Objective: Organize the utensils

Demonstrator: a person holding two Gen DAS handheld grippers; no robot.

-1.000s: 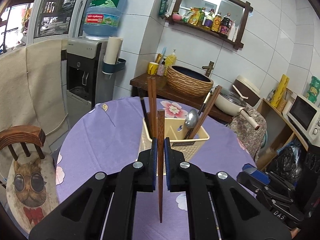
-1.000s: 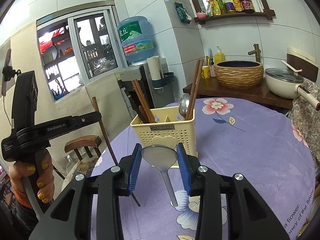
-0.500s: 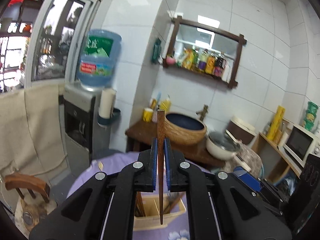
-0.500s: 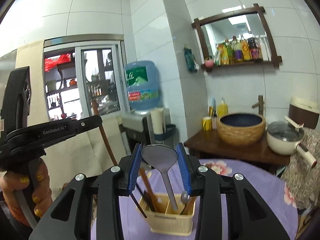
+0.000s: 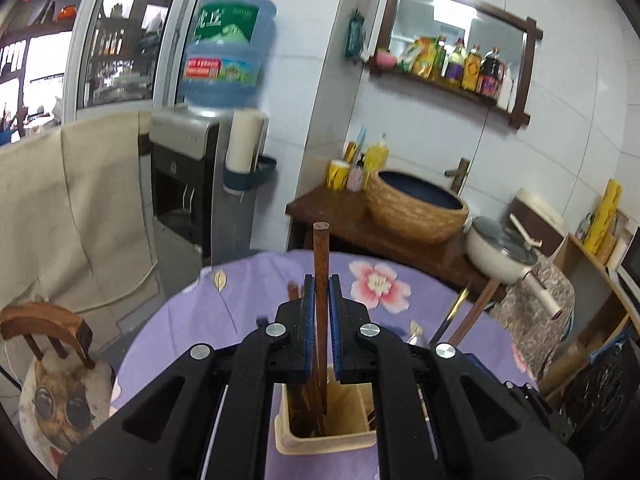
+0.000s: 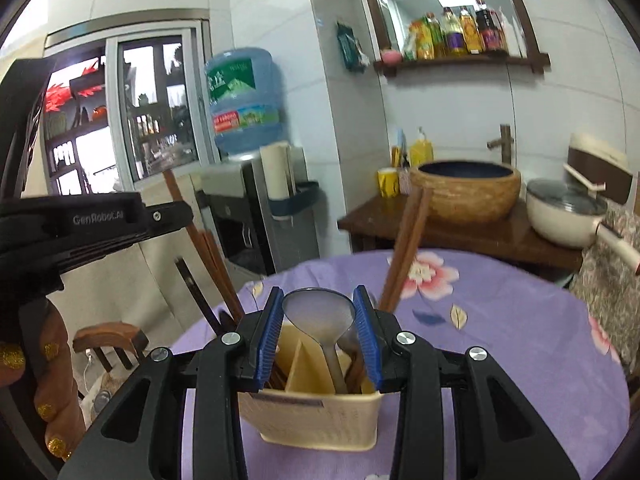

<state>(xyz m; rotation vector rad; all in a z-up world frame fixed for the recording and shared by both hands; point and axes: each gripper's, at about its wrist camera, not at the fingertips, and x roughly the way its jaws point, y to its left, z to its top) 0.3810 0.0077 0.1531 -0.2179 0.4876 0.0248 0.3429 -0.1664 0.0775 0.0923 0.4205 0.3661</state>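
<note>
The left hand-held gripper point(image 5: 319, 292) is clamped on an upright wooden chopstick point(image 5: 321, 264), its lower end inside the cream utensil caddy point(image 5: 328, 436). The right hand-held gripper point(image 6: 319, 312) grips a metal spoon point(image 6: 320, 316) by its bowl, handle down in the caddy's right compartment, on the purple floral worktop point(image 6: 500, 340).

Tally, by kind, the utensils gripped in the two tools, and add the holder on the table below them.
wooden chopstick: 1
metal spoon: 1
cream utensil holder: 1
Total: 3
</note>
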